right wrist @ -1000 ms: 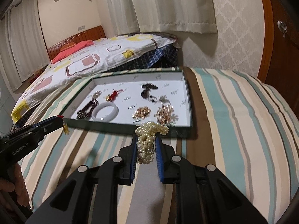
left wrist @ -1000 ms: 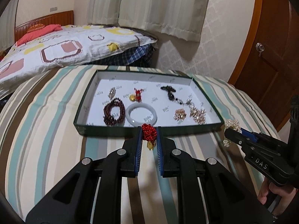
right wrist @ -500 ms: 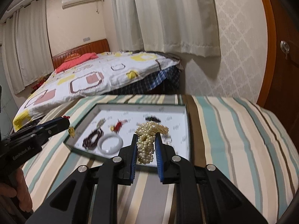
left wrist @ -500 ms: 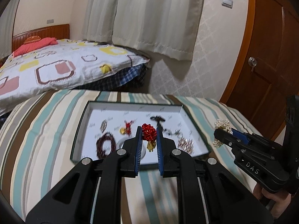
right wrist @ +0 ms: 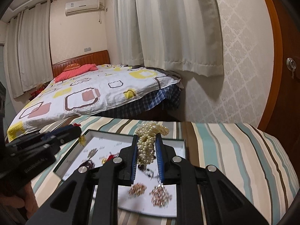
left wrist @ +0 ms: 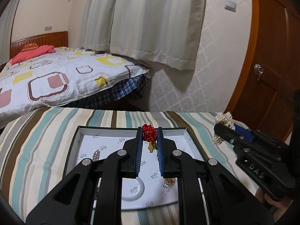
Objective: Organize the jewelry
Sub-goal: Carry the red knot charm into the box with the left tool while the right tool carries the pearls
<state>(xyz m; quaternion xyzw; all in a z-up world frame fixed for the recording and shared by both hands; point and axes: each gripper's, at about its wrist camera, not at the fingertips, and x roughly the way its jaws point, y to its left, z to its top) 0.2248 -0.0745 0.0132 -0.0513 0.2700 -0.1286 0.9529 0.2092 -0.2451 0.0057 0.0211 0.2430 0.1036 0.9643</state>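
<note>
My left gripper (left wrist: pixel 149 134) is shut on a red beaded ornament (left wrist: pixel 149 134) with a small gold charm (left wrist: pixel 152 146) hanging below it, held above the green-rimmed jewelry tray (left wrist: pixel 82 129). My right gripper (right wrist: pixel 146 140) is shut on a bunch of pearl strands (right wrist: pixel 148 140), also over the tray (right wrist: pixel 182 144). In the left wrist view the right gripper (left wrist: pixel 222 130) shows at the right with the pearls (left wrist: pixel 224 121). In the tray lie a white bangle (left wrist: pixel 134 191), gold clusters (right wrist: pixel 160 195) and dark beads (right wrist: pixel 88 164), partly hidden by the fingers.
The tray rests on a striped bedspread (left wrist: pixel 37 150). Behind it stands a bed with a patterned quilt (right wrist: pixel 90 93), curtains (left wrist: pixel 153 22), and a wooden door (left wrist: pixel 271 65) at the right. A hand (right wrist: pixel 22 204) holds the left gripper's handle.
Both grippers have risen and moved forward over the tray, each still holding its piece. The tray has slid lower in both views and more of the room shows.
</note>
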